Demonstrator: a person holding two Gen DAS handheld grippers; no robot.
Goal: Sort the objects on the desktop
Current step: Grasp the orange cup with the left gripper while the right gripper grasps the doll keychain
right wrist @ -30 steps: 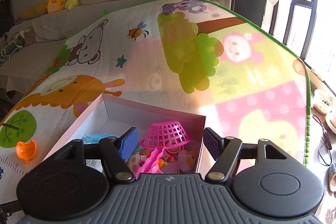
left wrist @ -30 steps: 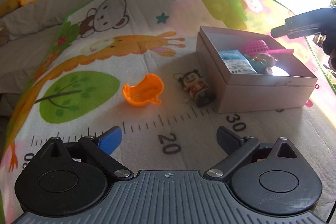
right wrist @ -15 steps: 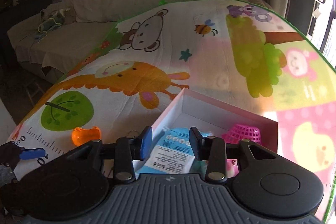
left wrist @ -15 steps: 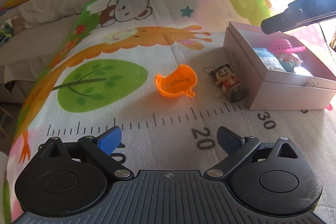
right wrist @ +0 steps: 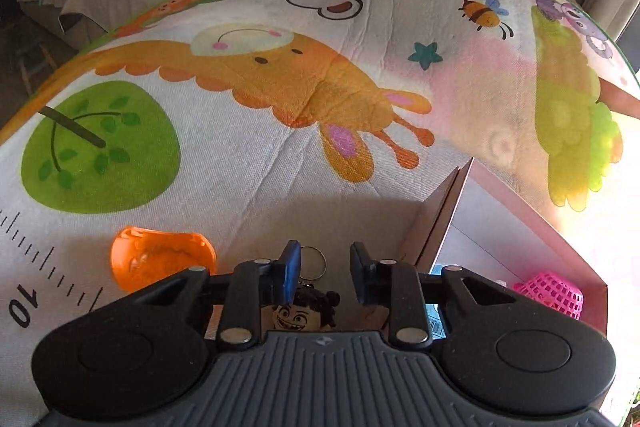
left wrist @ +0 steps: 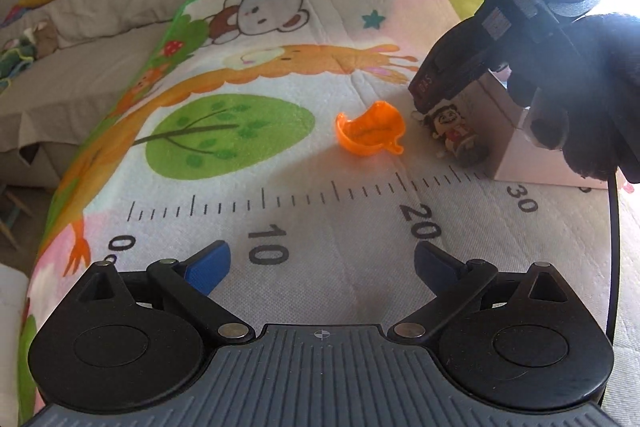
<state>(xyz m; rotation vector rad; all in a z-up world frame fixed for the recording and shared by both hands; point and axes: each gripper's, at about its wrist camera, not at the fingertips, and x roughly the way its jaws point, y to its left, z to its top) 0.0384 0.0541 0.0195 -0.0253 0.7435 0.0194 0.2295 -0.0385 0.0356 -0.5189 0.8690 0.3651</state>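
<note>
The right gripper (right wrist: pixel 324 269) is seen above the small figurine keychain (right wrist: pixel 306 313), which lies on the printed play mat (right wrist: pixel 248 163) just beside the outer wall of the pink box (right wrist: pixel 444 211). Its jaws are closing; the figure's head and metal ring (right wrist: pixel 314 261) are seen in the gap between them, but the blue pads (right wrist: pixel 290 269) are not pressed on it. Most of the figure's body is hidden behind the gripper's own housing, so whether it is touched cannot be told.

In the left wrist view the same gripper (left wrist: pixel 430 99) is seen from the side, held by a dark-gloved hand (left wrist: pixel 580 91) – its tip stands right at the keychain's (left wrist: pixel 454 135) head, and the fingertips themselves are hard to make out. The box (left wrist: pixel 508 131) is largely covered by the glove there.

The left gripper (left wrist: pixel 320 267) is held over the mat's (left wrist: pixel 340 227) printed ruler, its jaws spread wide with nothing between them.

An orange leaf-shaped dish (left wrist: pixel 370 129) lies on the mat just to the left of the keychain, apart from it. Inside the box only a pink mesh basket (right wrist: pixel 554 297) and a cut-off corner of a blue packet (right wrist: pixel 434 319) can be seen – the rest is hidden.
</note>
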